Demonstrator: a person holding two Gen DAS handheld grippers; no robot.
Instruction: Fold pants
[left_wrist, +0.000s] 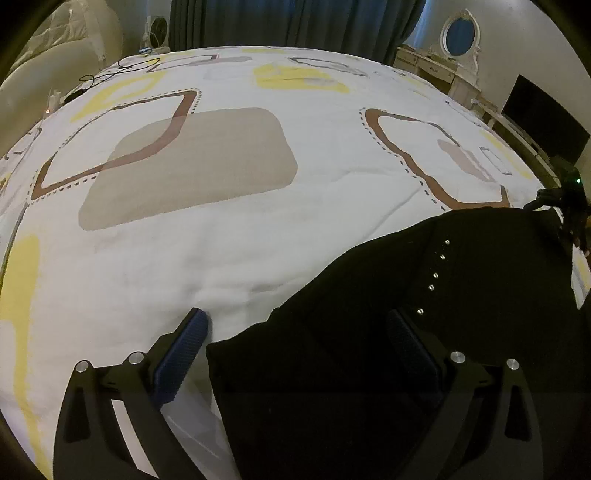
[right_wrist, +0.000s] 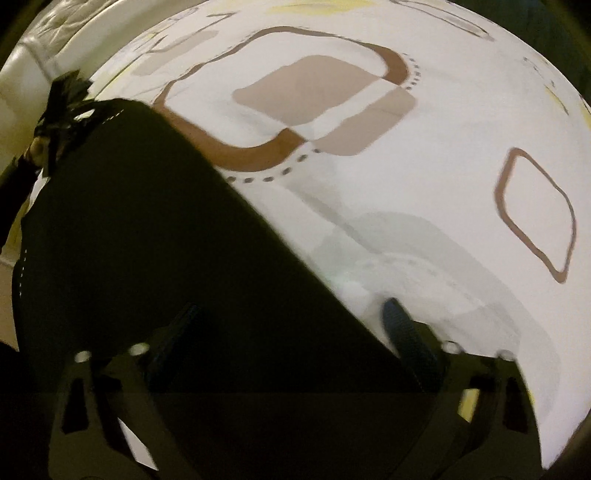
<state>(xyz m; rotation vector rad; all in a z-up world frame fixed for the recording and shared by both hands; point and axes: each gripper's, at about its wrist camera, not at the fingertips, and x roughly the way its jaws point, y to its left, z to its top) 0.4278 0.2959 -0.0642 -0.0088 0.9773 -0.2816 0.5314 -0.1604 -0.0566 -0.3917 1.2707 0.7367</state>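
The black pants (left_wrist: 388, 295) lie flat on the patterned bedsheet (left_wrist: 221, 240), and both grippers straddle an edge, so this looks like the grab before a fold. The left gripper (left_wrist: 295, 325) stands wide, gripping nothing; the right gripper (right_wrist: 291, 314) also seems unclenched, though blur hides contact. Next, both must pinch the cloth and lift together.

Both wrist views close, angled down; share pants (left_wrist: 424, 314), bedspread (left_wrist: 221, 240).

Matt black cloth pants (left_wrist: 388, 314) with small shiny metal studs (left_wrist: 436, 275); smooth white patterned cotton bedsheet (left_wrist: 221, 258); ribbed blue rubbery pads (left_wrist: 184, 354).
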